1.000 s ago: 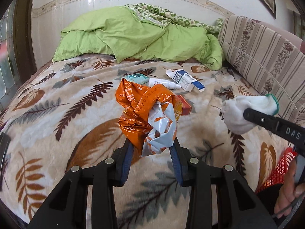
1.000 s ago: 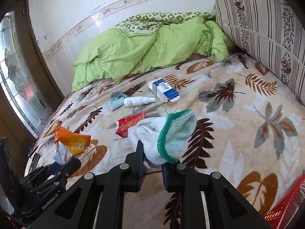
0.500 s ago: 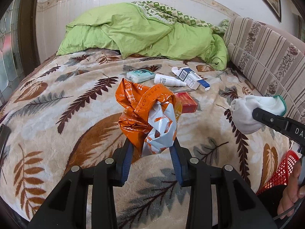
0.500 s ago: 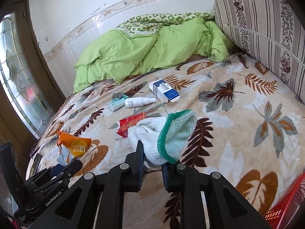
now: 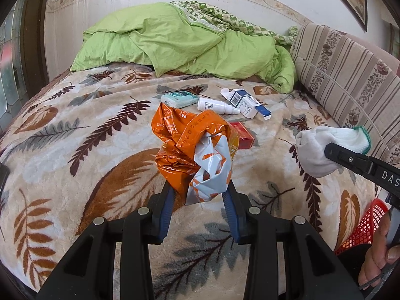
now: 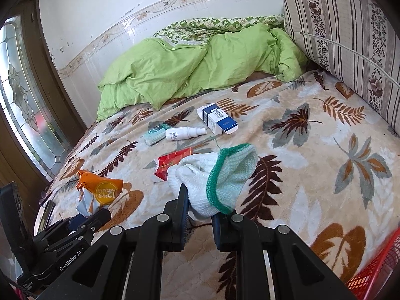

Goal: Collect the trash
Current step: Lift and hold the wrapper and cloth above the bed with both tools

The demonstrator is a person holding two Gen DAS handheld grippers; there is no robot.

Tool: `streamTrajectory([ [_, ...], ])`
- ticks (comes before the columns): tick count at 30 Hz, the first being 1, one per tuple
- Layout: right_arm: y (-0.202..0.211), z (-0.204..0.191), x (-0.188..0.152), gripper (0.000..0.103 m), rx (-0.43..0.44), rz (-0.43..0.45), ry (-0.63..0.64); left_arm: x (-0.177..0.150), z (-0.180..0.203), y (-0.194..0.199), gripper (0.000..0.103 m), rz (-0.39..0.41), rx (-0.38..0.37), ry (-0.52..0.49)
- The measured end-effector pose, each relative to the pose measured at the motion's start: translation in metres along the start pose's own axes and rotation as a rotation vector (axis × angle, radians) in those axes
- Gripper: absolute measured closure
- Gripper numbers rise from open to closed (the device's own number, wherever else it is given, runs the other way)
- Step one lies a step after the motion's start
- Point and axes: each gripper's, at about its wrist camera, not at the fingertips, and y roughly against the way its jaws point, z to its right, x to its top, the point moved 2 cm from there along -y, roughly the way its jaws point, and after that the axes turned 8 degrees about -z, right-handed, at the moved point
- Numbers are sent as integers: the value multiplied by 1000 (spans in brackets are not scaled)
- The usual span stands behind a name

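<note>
the left gripper (image 5: pixel 200 195) is clamped on a crumpled orange snack wrapper (image 5: pixel 192 147), its blue-padded fingers (image 5: pixel 166 205) pressing the wrapper's lower end from both sides so the foil stands up above the bed. the right gripper (image 6: pixel 200 208) is closed on a white knit glove with a green cuff (image 6: pixel 215 180), pinched at its lower edge and lifted just over the leaf-patterned blanket (image 6: pixel 312 155).

from the right wrist view, the left gripper and its wrapper show at the lower left, well apart from the glove. still lying on the blanket: a red cigarette pack (image 6: pixel 172 162) just beyond the glove, a white spray bottle (image 6: pixel 185 133) on its side, a teal tissue pack (image 6: pixel 155 133) touching or just beside the bottle's base, and an opened blue-and-white carton (image 6: pixel 217 121) near the bottle's nozzle.

a crumpled green quilt (image 5: pixel 180 42) is heaped at the far end of the bed, and a striped cushion (image 5: pixel 350 75) leans along the right side. a red mesh basket (image 5: pixel 362 230) shows at the lower right edge, beside the person's hand (image 5: pixel 380 257) holding the right gripper's handle.
</note>
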Motion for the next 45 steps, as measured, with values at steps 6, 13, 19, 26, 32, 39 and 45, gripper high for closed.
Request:
streamTrajectory([
  [6,0,-1,1,86,1,1,2,0,0,-1,67,0,-6,3],
  [13,6,-2,0,86,11,12,-3,-1,5,-1,67,0,-14,2],
  [19,12,-2,1,86,24,21,-12,0,6,3,67,3,-22,-2],
  [26,19,-4,3,86,34,33,-15,1,6,16,67,19,-28,-6],
  [32,27,-10,4,86,43,47,-7,3,5,28,67,33,-27,-5],
  [39,39,-17,5,86,47,66,1,4,5,44,67,56,-21,-10],
  [45,48,-20,6,86,47,82,7,5,6,55,67,73,-18,-16],
])
